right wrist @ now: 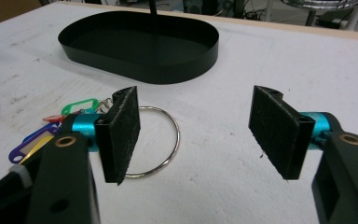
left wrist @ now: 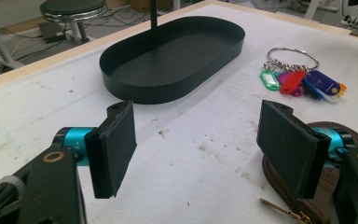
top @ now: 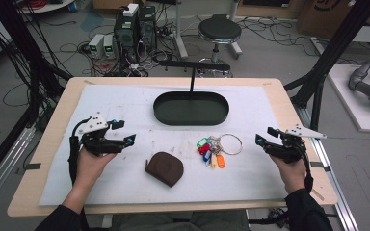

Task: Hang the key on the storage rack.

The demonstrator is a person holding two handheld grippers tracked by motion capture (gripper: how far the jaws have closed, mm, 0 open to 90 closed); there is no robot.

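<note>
Brown leather pouch [top: 164, 168] nearest on the bench [top: 53, 144], key bunch [top: 217, 150] beyond, black tray [top: 191, 108] farthest; left gripper [top: 120, 132] and right gripper [top: 265, 137] fingers apart, empty (best approach the ring squarely, low).

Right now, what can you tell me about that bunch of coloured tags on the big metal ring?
The bunch of coloured plastic key tags on a large silver metal ring lies flat on the white table cover, in front of the black oval metal tray and apart from it. Green, red, pink, blue, white and orange tags fan out from short chains at one side of the thin round ring. The brown zipped leather pouch lies nearby without touching it. Nothing holds it; the open right tool is beside it, apart.
</note>
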